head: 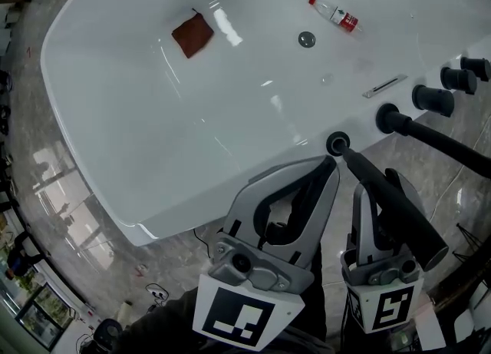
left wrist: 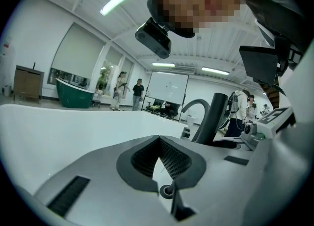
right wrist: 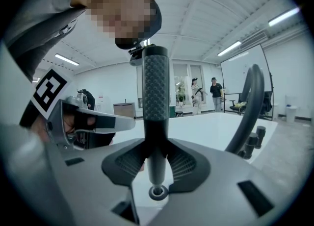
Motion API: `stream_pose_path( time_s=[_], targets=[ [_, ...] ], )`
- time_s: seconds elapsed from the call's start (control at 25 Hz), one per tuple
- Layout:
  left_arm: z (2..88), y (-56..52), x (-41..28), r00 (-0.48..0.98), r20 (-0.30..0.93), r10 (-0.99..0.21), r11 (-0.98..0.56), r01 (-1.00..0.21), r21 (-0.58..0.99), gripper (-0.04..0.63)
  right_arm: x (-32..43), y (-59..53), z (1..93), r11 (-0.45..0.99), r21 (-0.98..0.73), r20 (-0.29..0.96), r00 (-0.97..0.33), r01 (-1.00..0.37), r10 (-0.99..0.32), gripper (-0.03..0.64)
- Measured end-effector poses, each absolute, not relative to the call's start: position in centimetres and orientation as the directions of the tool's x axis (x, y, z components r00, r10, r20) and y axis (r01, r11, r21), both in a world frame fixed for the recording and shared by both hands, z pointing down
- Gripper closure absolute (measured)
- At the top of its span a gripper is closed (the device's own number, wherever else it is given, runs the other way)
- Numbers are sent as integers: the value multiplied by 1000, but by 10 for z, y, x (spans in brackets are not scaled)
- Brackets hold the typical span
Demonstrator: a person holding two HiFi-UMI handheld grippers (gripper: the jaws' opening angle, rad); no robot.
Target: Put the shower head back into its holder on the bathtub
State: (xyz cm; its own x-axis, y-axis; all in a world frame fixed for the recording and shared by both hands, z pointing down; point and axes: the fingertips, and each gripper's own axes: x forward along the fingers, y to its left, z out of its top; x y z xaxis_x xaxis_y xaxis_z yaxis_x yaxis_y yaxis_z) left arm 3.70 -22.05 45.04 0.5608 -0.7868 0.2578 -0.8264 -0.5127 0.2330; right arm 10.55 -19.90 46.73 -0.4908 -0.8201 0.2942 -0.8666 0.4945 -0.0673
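The right gripper [head: 381,191] is clamping the black stick-shaped shower head [head: 387,205] across its handle, with both fingers pressing on the smooth shaft just below the textured grip [right wrist: 155,87]. The shower head is lying at a slant over the rim of the white glossy bathtub [head: 153,114]. Its narrow lower end is pointing at the black ring-shaped holder [head: 337,143] on that rim. In the head view the tip is touching the ring's near edge. In the right gripper view the tip is hanging directly over the holder [right wrist: 158,192]. No view is showing whether the tip is entering the bore. The upper end of the shower head is passing behind the right gripper's body, so its far end is hidden.

The left gripper [head: 330,163] is resting just beside the holder, empty, its fingertips closed against each other. A narrow gap behind the tips is letting the holder [left wrist: 167,190] show through.

A black flexible hose [head: 445,143] is running from a black fitting on the rim and is cut off at the picture's right edge. Three black cylindrical knobs [head: 433,99] are standing beyond it.

Inside the tub, a brown square cloth [head: 192,34], a round metal drain [head: 307,38] and a clear plastic bottle with a red cap [head: 335,14] are lying well apart. The bottle's label is too small to read.
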Motion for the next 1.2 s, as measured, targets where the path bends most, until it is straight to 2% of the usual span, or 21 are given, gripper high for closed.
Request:
stream_pose_path(
  time_s=[0.92, 1.2],
  targets=[
    [475, -222, 25, 536, 290, -793, -486, -843, 232, 592, 95, -206, 507, 519, -35, 326, -500, -854, -802, 476],
    [477, -223, 23, 531, 294, -795, -483, -846, 225, 592, 96, -205, 527, 516, -50, 372, -495, -855, -785, 476]
  ],
)
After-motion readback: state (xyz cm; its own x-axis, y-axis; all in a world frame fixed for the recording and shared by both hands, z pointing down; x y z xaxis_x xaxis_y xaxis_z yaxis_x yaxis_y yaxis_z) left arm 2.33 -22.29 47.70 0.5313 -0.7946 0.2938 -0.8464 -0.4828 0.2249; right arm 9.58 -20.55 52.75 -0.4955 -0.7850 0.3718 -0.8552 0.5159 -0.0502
